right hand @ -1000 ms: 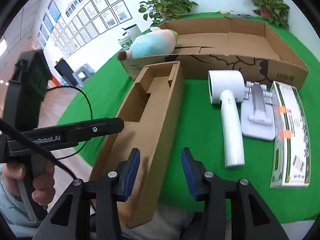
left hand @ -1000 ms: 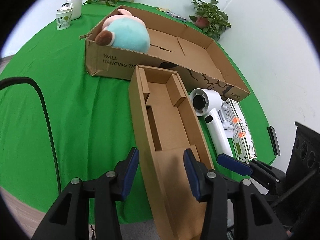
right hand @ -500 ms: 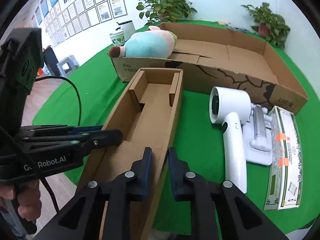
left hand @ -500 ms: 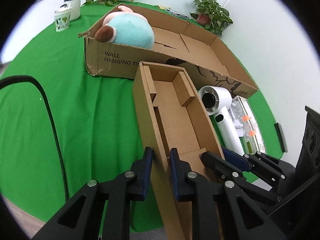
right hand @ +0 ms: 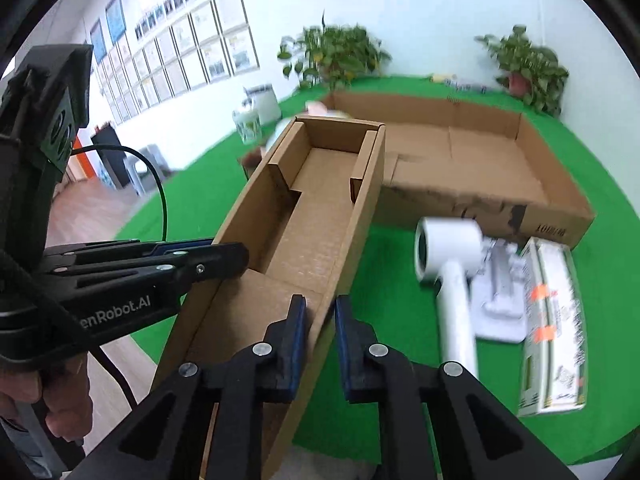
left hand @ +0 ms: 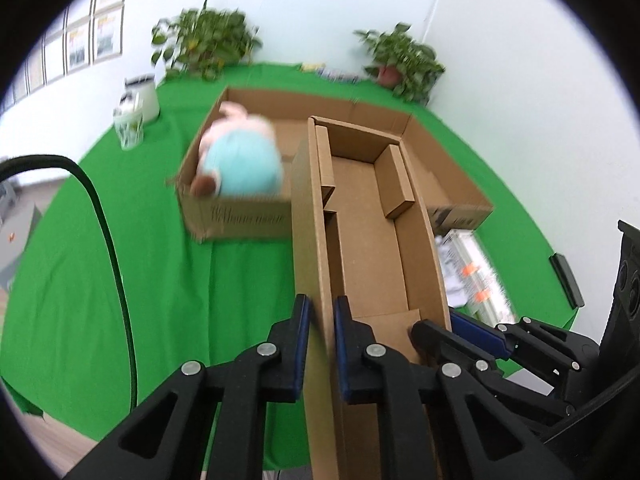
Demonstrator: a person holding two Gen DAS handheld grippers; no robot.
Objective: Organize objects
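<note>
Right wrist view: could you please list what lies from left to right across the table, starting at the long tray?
long cardboard tray → white hair dryer → white stand → printed box

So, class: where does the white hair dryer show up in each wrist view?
Left wrist: not visible; the narrow cardboard box hides that side.
Right wrist: hair dryer lies right of centre on the green cloth.
Shared landmark: the narrow cardboard box, centre in both.

White walls [left hand: 320,12], framed prints [right hand: 192,52] in rows at left, potted plants [right hand: 334,56] behind green-covered table [left hand: 80,260], wooden floor [right hand: 92,204].
</note>
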